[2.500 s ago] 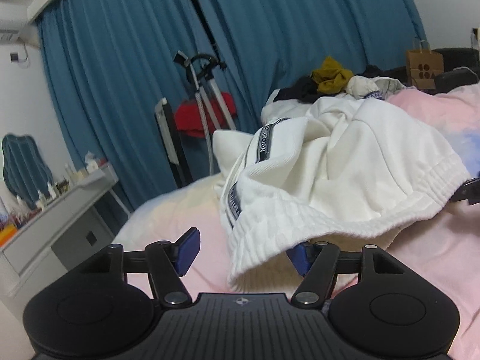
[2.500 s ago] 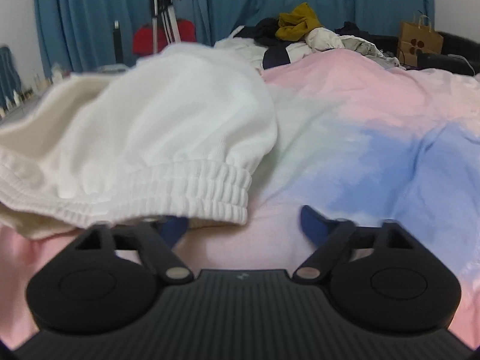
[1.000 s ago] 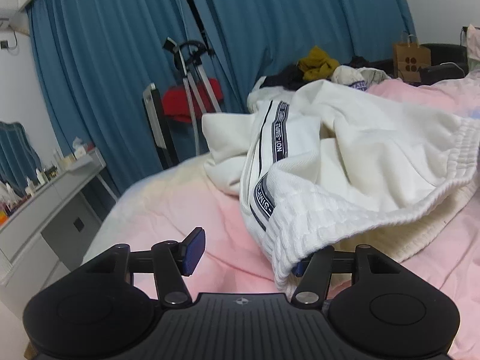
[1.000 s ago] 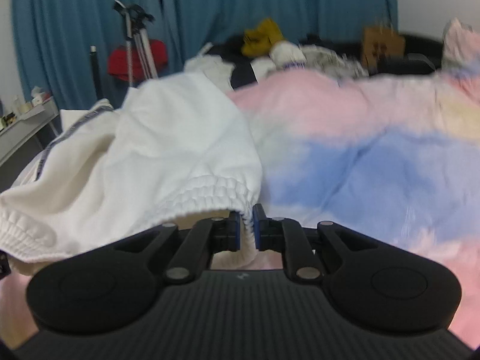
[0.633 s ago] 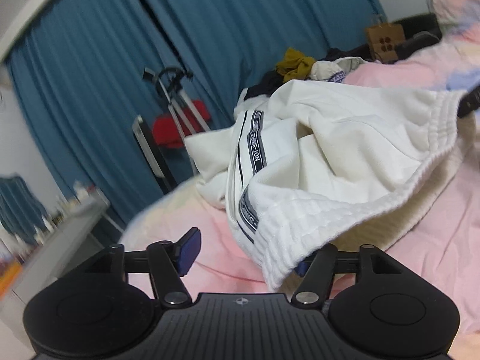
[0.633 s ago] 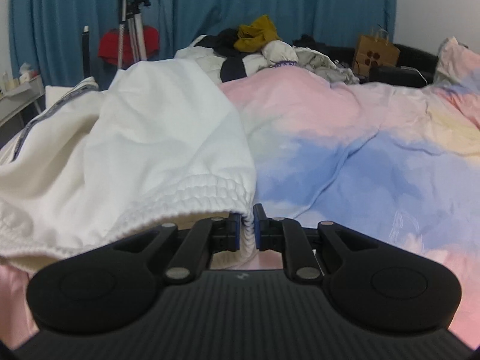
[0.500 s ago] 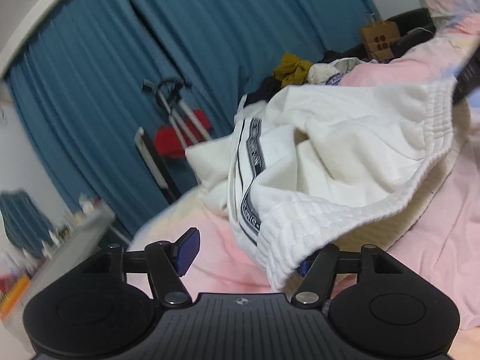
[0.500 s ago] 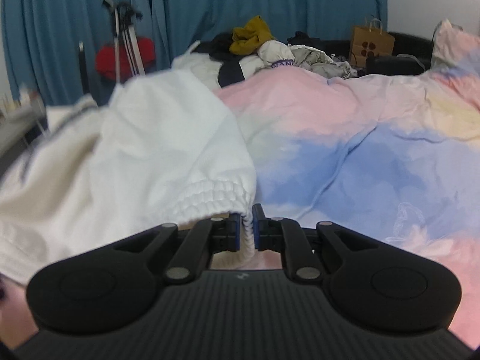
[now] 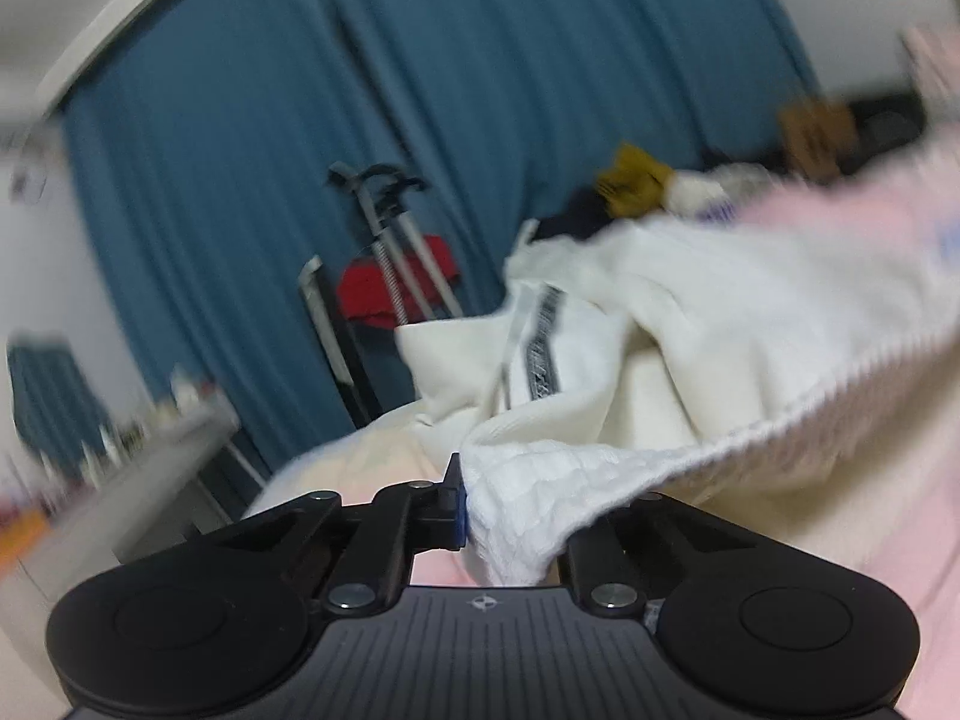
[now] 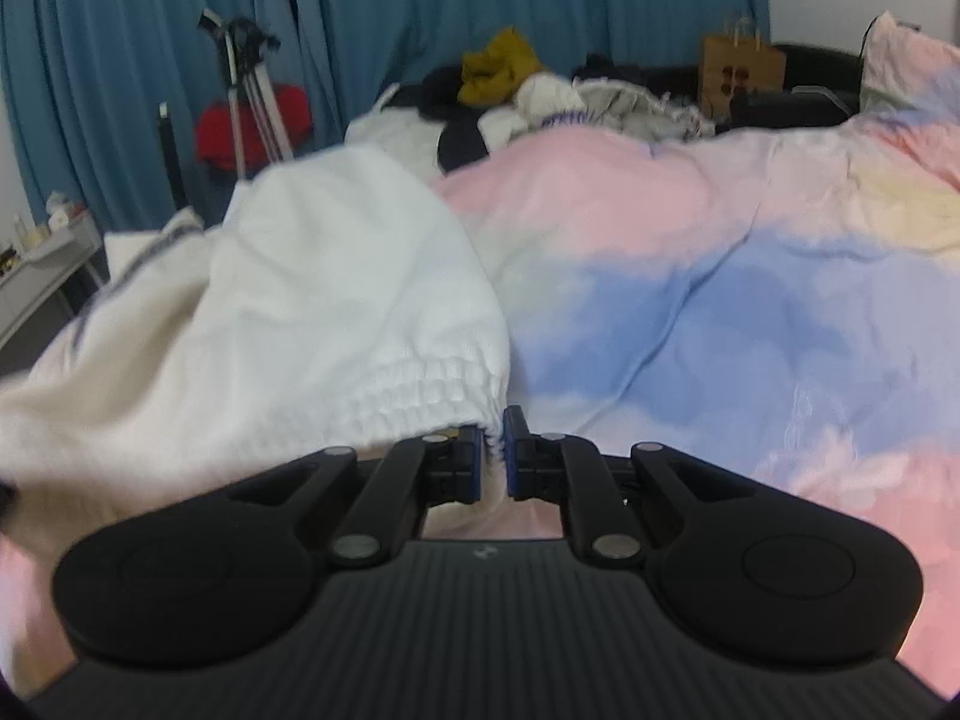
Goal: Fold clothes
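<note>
Waistband first: the white garment lies bunched on the pink and blue duvet of the bed, and I have its ribbed elastic edge pinched at two places. My right claw is closed on the gathered corner of that band, cloth showing between the blue pads. My left claw grips the same band farther along; one pad presses against the thick hem and the other finger is buried under the fabric, so I read it as clamped on cloth. A dark lettered stripe runs down the garment just beyond my left claw. Behind the garment sits a heap of other clothes, with blue curtains past it.

My worry is the grip. The left view is smeared, which suggests quick motion, and a thick rolled hem could slide out of one claw if I pull the band taut too sharply. I may also have caught only one layer, so the garment would hang twisted, not flat.
</note>
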`<state>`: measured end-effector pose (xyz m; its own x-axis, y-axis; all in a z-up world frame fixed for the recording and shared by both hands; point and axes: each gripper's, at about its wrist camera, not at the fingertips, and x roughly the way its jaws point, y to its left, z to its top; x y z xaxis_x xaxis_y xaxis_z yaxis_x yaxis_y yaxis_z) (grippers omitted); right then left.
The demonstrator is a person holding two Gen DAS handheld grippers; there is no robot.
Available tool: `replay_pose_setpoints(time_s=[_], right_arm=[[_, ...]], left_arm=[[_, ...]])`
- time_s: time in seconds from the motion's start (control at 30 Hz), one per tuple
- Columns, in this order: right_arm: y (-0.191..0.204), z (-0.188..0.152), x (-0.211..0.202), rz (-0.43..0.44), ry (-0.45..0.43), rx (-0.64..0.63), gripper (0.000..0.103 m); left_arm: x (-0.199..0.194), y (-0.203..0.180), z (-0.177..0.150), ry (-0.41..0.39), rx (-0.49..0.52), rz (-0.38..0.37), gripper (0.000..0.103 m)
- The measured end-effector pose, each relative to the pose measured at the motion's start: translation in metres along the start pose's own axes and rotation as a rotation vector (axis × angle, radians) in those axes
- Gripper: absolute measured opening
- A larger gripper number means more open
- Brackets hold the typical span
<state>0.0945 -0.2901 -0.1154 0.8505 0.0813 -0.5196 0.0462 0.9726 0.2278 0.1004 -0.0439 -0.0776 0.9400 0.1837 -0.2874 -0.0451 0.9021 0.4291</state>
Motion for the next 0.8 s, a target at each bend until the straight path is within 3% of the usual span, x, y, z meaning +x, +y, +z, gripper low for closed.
replay_pose_setpoints(time_s=[0.17,0.33,0.53,0.67,0.8], right_arm=[[0.016,-0.007,-0.015,0.065,0.027,-0.003,0.009],[0.082,-0.007,-0.048,0.325,0.01,0.038,0.009],[0.175,-0.014,-0.07,0.643,0.032,0.039,0.009],[0.245,-0.03,-0.042,0.849,0.149,0.009,0.01],[0.305,-0.057,-0.002,0.913,0.255,-0.08,0.01]], left_arm=[[-0.008,0.059,0.026,-0.044,-0.202,0.018,0.011],[0.001,0.17,0.051,-0.044,-0.383,0.055,0.01],[0.015,0.313,0.072,-0.052,-0.492,0.143,0.01],[0.037,0.382,0.063,-0.02,-0.477,0.239,0.01],[0.087,0.423,0.01,0.109,-0.496,0.306,0.01]])
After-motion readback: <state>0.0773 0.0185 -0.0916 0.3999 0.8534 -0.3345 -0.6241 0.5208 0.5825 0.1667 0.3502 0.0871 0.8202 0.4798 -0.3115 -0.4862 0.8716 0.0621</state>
